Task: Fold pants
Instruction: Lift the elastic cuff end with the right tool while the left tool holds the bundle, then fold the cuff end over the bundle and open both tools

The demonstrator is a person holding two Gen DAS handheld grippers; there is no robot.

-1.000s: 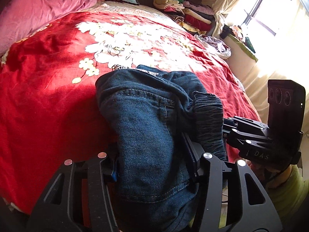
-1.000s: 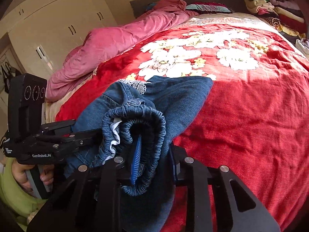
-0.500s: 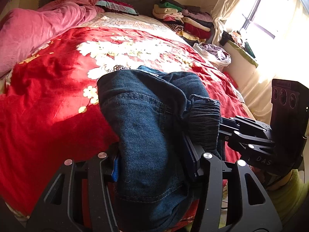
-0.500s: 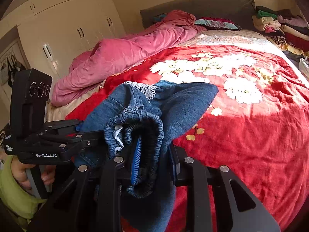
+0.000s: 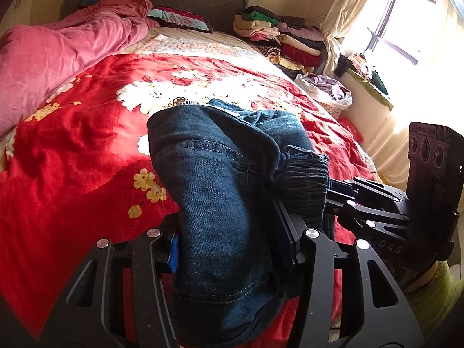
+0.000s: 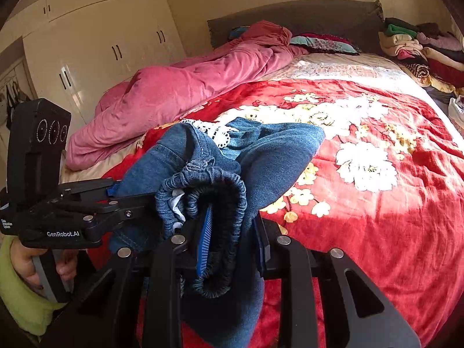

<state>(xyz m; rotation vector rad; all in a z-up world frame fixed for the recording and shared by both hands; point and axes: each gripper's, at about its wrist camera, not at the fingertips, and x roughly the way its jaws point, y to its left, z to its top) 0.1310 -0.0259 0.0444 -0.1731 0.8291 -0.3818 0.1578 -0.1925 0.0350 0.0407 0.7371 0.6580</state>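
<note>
On the side of the left gripper [image 6: 116, 200], as seen from the right wrist camera, the white lettering "GenRobot.AI" can be read, with a smaller label at its rear end that is too small to be read. On the body of the right gripper [image 5: 327, 194], seen from the left wrist camera, only the letters "DAS" are visible.

The pants [image 5: 220, 191], made of dark blue denim, are held up above the red flowered blanket [image 5: 72, 168] of the bed, near its foot edge. Both grippers are closed on them. A thick fold of denim is pinched between the jaws of the left gripper [image 5: 229, 243], and the gathered elastic waistband [image 6: 223, 191] is pinched between the jaws of the right gripper [image 6: 232, 237], with one blue pad [image 6: 204, 240] visible against the fabric. The bundle is bunched, so its long axis cannot be told with certainty; the fabric runs away from the grippers toward the headboard [image 6: 304, 17], and loose ends hang down below the jaws. A piece of white lace [image 6: 211, 129] is seen at the far edge of the denim.

Beyond it, a pink quilt [image 6: 185, 87] is lying along the side of the bed, and a pile of folded clothes [image 5: 278, 37] is stacked at the far corner. A hand [image 6: 26, 264] in a green sleeve is holding the left gripper's handle.
</note>
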